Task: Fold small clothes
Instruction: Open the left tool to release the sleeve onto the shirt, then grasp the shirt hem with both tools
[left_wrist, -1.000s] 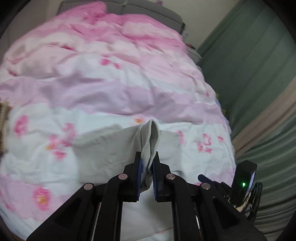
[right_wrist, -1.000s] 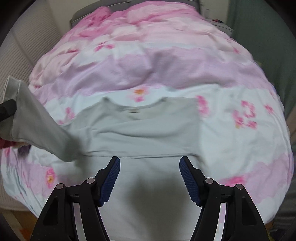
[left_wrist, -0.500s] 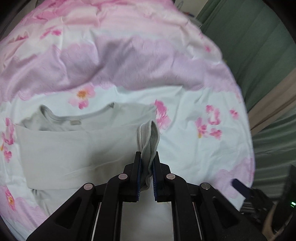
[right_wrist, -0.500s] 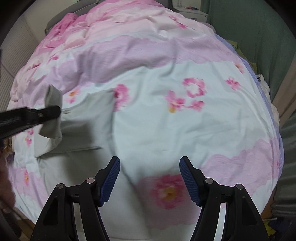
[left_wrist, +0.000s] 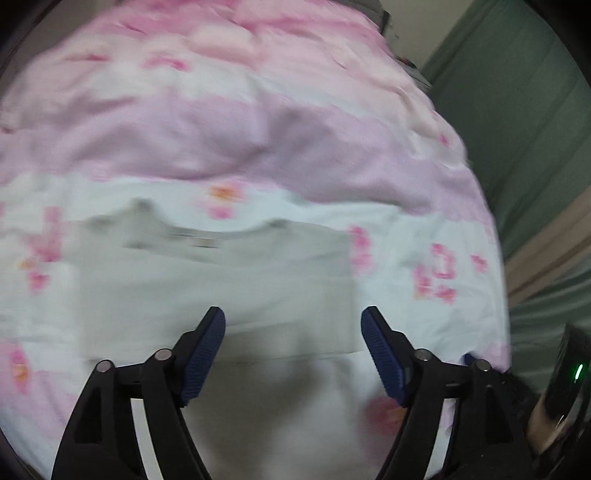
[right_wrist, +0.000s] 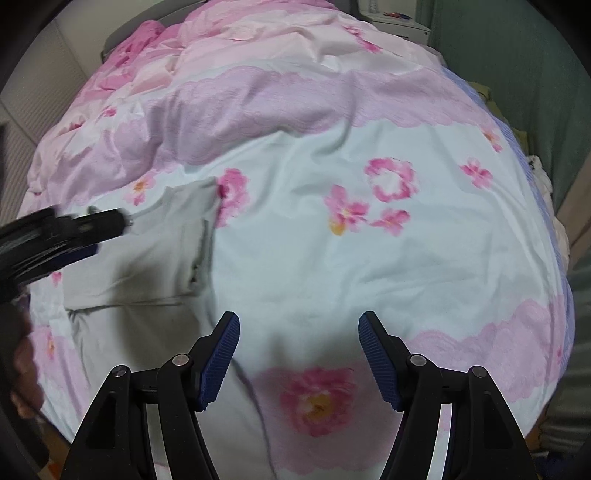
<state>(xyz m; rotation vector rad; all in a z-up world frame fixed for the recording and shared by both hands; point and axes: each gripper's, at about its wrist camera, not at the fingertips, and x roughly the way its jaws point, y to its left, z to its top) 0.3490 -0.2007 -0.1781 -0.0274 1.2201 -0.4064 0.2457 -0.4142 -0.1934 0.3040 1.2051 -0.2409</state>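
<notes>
Hovering over the bed, we are holding both grippers with their fingers spread wide and nothing between them. The small grey shirt (left_wrist: 221, 280) is lying flat on the quilt (left_wrist: 258, 129), close to the near edge of the bed, its neckline toward the far end and its sides already turned in, so it is reading as a rough rectangle with its long axis running from the neckline back toward us. Our left gripper (left_wrist: 293, 354) is hanging right above the shirt's lower half, the cloth stretching away straight ahead of the fingers, so this hand is the nearer one by far. Our right gripper (right_wrist: 297, 356) is sitting off to the shirt's right, over bare quilt, with the shirt's folded right edge lying ahead and to the left of its fingers; the left gripper is showing there as a dark blur over the shirt. The shirt is looking like thin, limp knit, soft and matte, with a ribbed neck; the quilt under it is puffy and creased, printed with pink bands and flowers. We are judging the next fold to run bottom hem up toward the neckline. The left view is blurred.
</notes>
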